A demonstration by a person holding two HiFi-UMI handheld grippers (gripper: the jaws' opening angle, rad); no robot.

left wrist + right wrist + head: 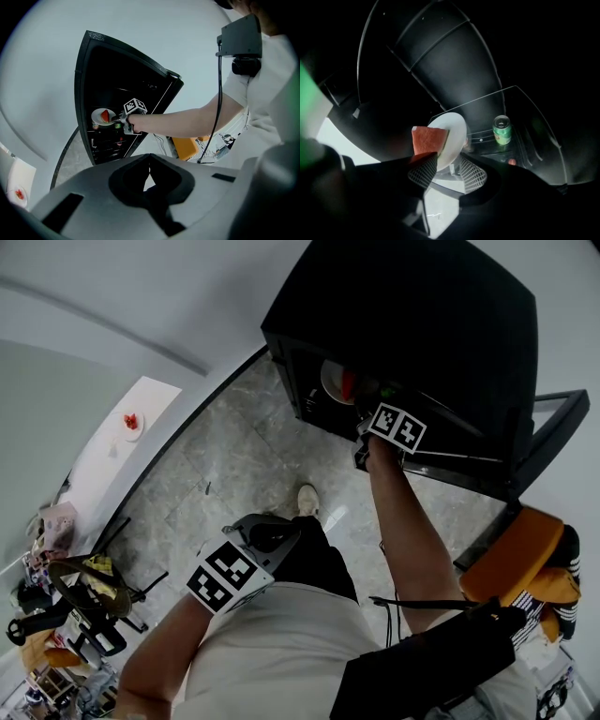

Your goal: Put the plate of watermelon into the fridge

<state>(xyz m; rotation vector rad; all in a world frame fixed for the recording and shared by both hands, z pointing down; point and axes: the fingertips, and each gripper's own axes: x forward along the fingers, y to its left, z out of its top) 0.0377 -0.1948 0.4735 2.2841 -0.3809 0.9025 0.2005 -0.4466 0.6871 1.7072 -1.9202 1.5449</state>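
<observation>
A white plate point(452, 136) with a red watermelon slice point(427, 139) sits on a glass shelf point(525, 112) inside the dark fridge point(412, 324). My right gripper point(449, 168) reaches into the fridge. Its mesh pads stand apart on either side of the plate's near rim, not pressing on it. From the left gripper view, the plate point(100, 116) and the right gripper point(118, 123) show in the fridge's point(108, 70) upper part. My left gripper point(150, 161) hangs back near the person's waist, jaws together with nothing in them; its marker cube point(225, 577) shows in the head view.
A green can point(502, 130) stands on the shelf right of the plate. The fridge door point(553, 427) hangs open at the right. Another small plate with red fruit point(132, 423) lies on a white counter at the left. An orange seat point(520, 559) and a tripod point(89, 606) stand nearby.
</observation>
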